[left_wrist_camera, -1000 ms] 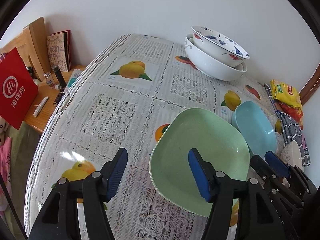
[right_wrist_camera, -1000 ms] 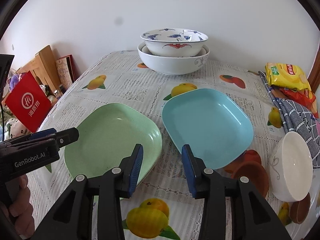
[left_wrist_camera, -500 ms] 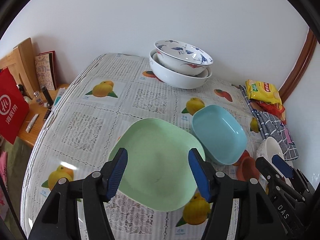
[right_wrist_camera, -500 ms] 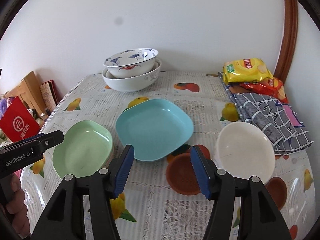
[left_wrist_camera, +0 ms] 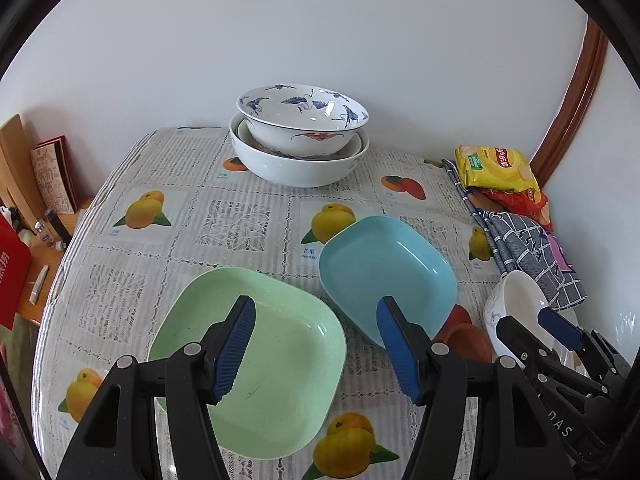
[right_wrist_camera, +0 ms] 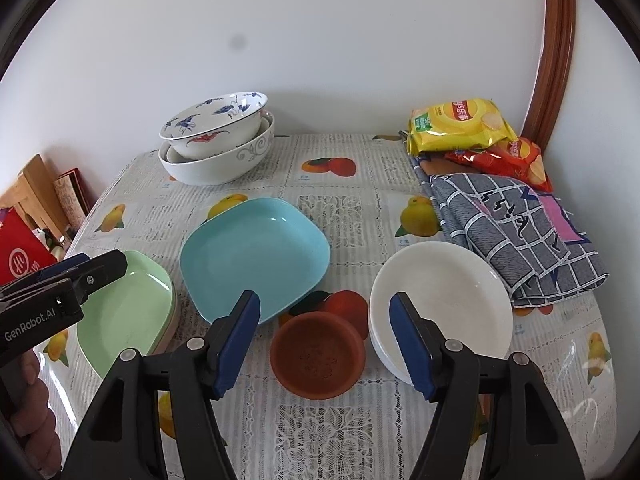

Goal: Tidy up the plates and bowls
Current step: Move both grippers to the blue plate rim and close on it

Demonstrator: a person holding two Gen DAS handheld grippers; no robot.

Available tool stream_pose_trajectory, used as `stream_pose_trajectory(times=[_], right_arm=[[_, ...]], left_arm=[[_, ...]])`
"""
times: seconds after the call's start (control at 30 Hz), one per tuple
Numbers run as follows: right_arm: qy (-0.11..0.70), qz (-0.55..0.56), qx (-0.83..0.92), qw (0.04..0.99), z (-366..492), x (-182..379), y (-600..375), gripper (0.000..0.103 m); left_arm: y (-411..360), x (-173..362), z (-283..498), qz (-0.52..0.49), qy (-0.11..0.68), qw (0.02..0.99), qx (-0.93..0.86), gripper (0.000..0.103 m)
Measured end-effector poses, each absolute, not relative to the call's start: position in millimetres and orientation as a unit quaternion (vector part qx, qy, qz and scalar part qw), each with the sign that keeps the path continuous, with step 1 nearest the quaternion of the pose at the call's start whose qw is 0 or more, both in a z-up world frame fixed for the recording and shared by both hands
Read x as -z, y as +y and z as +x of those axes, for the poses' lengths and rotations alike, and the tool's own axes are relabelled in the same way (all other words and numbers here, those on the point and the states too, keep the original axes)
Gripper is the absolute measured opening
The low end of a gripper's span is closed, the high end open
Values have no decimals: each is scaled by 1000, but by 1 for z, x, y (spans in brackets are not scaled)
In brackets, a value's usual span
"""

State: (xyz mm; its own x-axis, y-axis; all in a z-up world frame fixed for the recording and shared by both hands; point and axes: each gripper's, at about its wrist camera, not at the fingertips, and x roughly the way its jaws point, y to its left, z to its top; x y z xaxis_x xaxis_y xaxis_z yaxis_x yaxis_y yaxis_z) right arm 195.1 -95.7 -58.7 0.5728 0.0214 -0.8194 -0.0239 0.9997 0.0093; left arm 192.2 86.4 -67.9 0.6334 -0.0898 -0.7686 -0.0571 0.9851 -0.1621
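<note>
A green square plate (left_wrist_camera: 276, 364) (right_wrist_camera: 128, 312) lies at the table's front left, with a blue square plate (left_wrist_camera: 388, 268) (right_wrist_camera: 256, 252) beside it. A small brown dish (right_wrist_camera: 318, 354) (left_wrist_camera: 466, 338) and a white bowl (right_wrist_camera: 440, 300) (left_wrist_camera: 516, 304) lie to the right. Two patterned white bowls (left_wrist_camera: 300, 136) (right_wrist_camera: 216, 140) are stacked at the back. My left gripper (left_wrist_camera: 316, 344) is open and empty above the green plate's right side. My right gripper (right_wrist_camera: 324, 340) is open and empty above the brown dish.
Yellow and red snack bags (right_wrist_camera: 468, 128) and a checked grey cloth (right_wrist_camera: 516, 232) lie at the table's right edge. A side shelf with a red bag (left_wrist_camera: 12, 276) and books (left_wrist_camera: 52, 176) stands to the left. A white wall is behind the table.
Both grippers have drawn back and swung to the right, so more of the table shows. The right gripper now stands over the brown dish. Both stay open and empty.
</note>
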Motion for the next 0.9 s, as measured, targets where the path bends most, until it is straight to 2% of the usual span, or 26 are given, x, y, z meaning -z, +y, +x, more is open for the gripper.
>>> stream_pose_trajectory(times=[0.57, 0.9], right_arm=[[469, -1, -43, 882, 242, 79, -89, 67], [490, -23, -37, 871, 271, 105, -89, 49]], left_arm=[[89, 102, 248, -64, 475, 877, -20, 61], [76, 123, 279, -52, 494, 868, -29, 61]])
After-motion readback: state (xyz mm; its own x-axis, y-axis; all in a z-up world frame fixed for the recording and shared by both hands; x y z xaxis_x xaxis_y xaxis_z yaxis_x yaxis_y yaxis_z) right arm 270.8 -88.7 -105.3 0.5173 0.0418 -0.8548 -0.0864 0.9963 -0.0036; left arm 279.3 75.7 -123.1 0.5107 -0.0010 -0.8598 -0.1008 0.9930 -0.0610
